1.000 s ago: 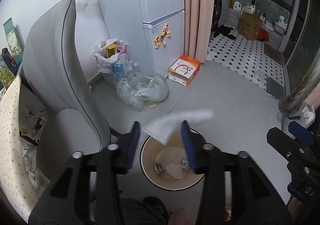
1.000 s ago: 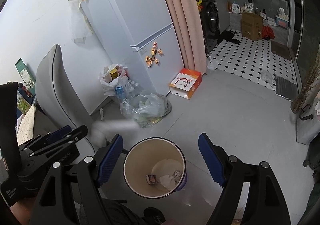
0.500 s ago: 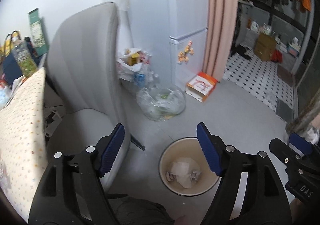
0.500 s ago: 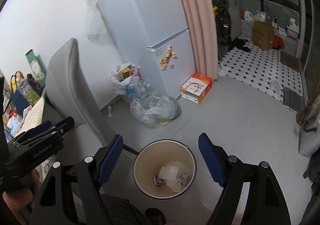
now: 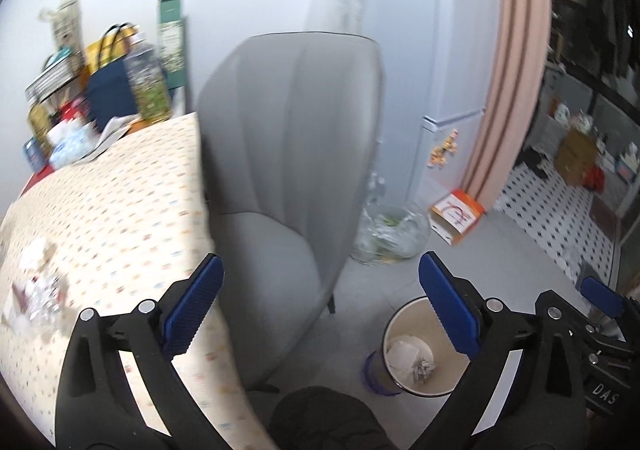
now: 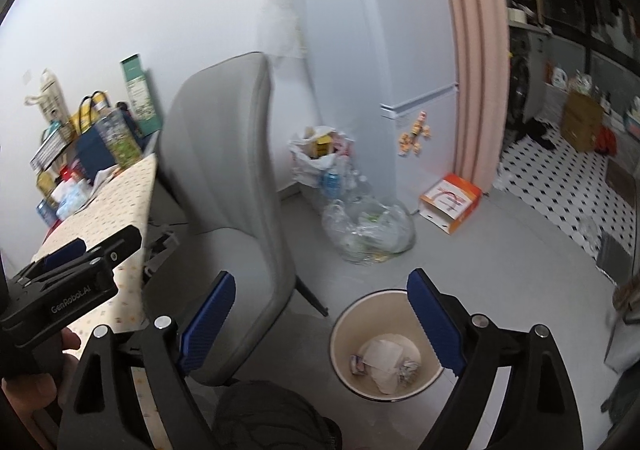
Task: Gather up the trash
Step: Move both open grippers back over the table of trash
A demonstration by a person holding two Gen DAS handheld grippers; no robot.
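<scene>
Left wrist – crumpled trash left of opening, empty left tongs

Your right tongs hang empty, jaws opening, above the floor.
Below them the round cream wastebasket holds crumpled white paper scraps; a grey upholstered chair stands beside it.

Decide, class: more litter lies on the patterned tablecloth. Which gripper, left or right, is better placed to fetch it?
Left, probably. The left gripper, empty with jaws opening, hangs over the tablecloth near the crumpled litter. The right gripper, also empty, frames the bin.
</scene>
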